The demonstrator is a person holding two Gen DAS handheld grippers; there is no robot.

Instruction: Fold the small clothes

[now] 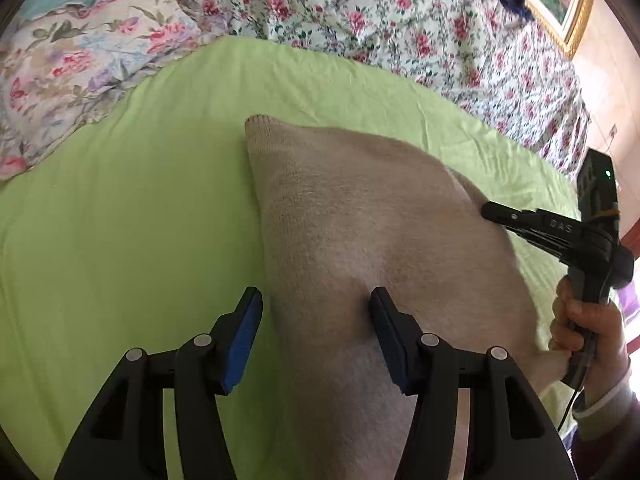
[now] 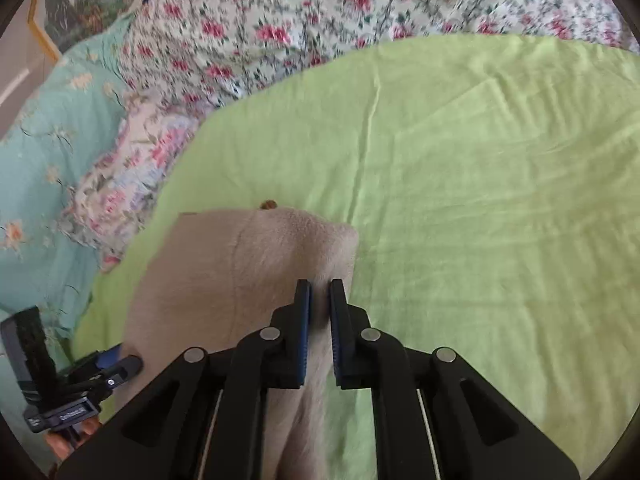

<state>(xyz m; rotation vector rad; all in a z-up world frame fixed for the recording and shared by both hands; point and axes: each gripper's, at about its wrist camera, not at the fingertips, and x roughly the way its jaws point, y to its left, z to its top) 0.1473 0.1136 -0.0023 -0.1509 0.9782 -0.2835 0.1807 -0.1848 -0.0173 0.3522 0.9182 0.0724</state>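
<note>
A beige knitted garment (image 1: 360, 232) lies on the green sheet (image 1: 120, 200); it also shows in the right wrist view (image 2: 224, 272). My left gripper (image 1: 316, 304) is open, its jaws wide apart over the garment's near left edge, the right finger (image 1: 384, 320) pressing on the cloth. My right gripper (image 2: 320, 296) is shut on the garment's right edge, with cloth pinched between the blue pads. It shows in the left wrist view (image 1: 490, 212) at the garment's right side. The left gripper shows at the left of the right wrist view (image 2: 124, 364).
A floral quilt (image 1: 400, 12) is bunched along the far side of the bed. Floral and teal pillows (image 2: 60, 152) lie at the left. A framed picture (image 1: 560, 4) hangs on the wall at the far right. A small brown speck (image 2: 267, 203) lies on the sheet by the garment.
</note>
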